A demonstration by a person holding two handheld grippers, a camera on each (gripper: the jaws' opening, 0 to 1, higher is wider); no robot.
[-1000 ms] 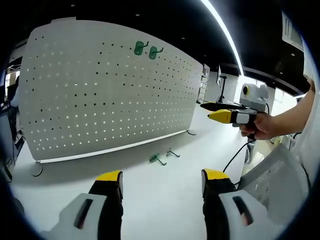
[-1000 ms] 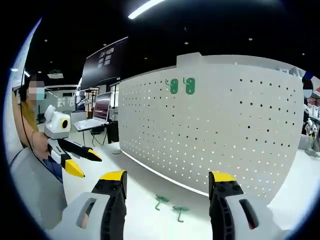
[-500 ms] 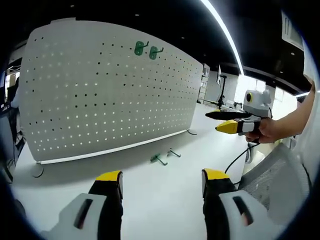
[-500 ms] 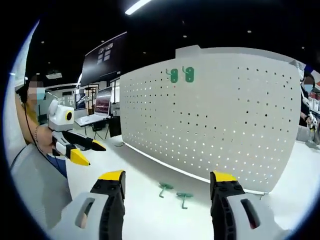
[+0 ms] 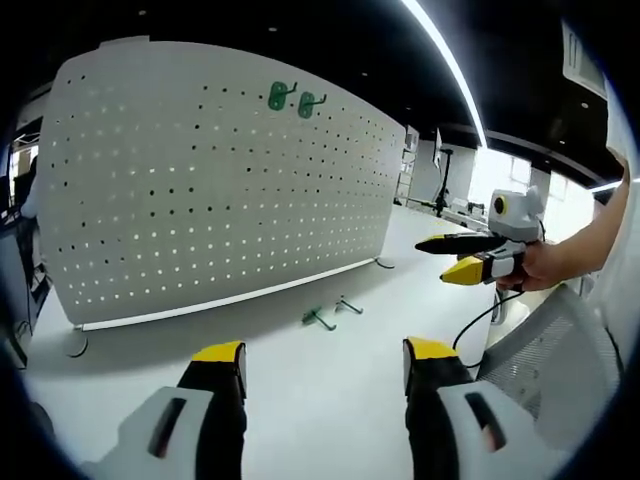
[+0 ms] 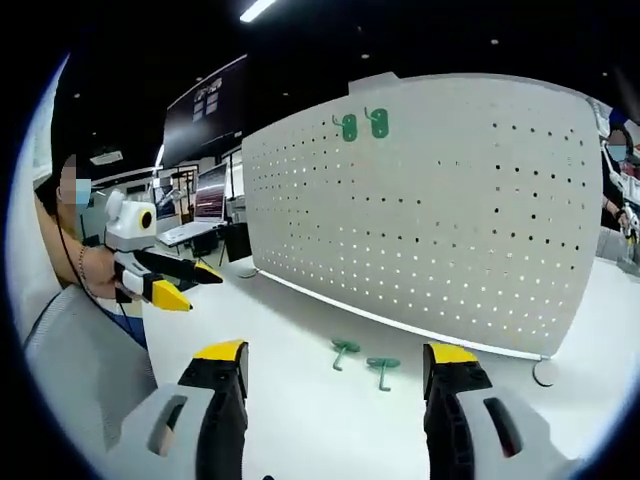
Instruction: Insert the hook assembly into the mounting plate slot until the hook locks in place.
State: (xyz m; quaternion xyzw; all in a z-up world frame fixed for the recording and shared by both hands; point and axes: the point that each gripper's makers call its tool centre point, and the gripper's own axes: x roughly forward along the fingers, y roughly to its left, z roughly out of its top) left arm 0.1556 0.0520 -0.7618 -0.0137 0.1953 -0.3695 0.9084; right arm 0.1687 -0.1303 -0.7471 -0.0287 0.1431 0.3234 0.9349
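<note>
— Looking along our left gripper (image 5: 322, 368), what do we have?

— Its two yellow-tipped jaws stand wide apart with nothing between them, above a white table (image 5: 300, 390). Well beyond them stands a white pegboard panel (image 5: 200, 190), upright on the table. Two green hooks (image 5: 292, 98) hang side by side near its top edge.

— And the loose pieces?

— Two more hook assemblies (image 5: 328, 312) lie on the table just in front of the panel's lower edge, close to each other, one green and the other greyer from this side. Neither touches the panel.

— Where is our other tool?

— Our right gripper (image 5: 468, 256) comes in from the right of the left gripper view, held in a hand (image 5: 545, 266) above the table, its jaws parted and empty, pointing toward the panel.

— And from the right gripper view?

— There our right gripper (image 6: 335, 370) shows its jaws wide and empty too. The loose hook assemblies (image 6: 362, 358) lie on the table (image 6: 300, 420) between and beyond the tips, near the foot of the pegboard panel (image 6: 430, 210). The mounted green hooks (image 6: 363, 125) sit high on the panel. Our left gripper (image 6: 180, 285) appears at the left, jaws parted, holding nothing.
</note>
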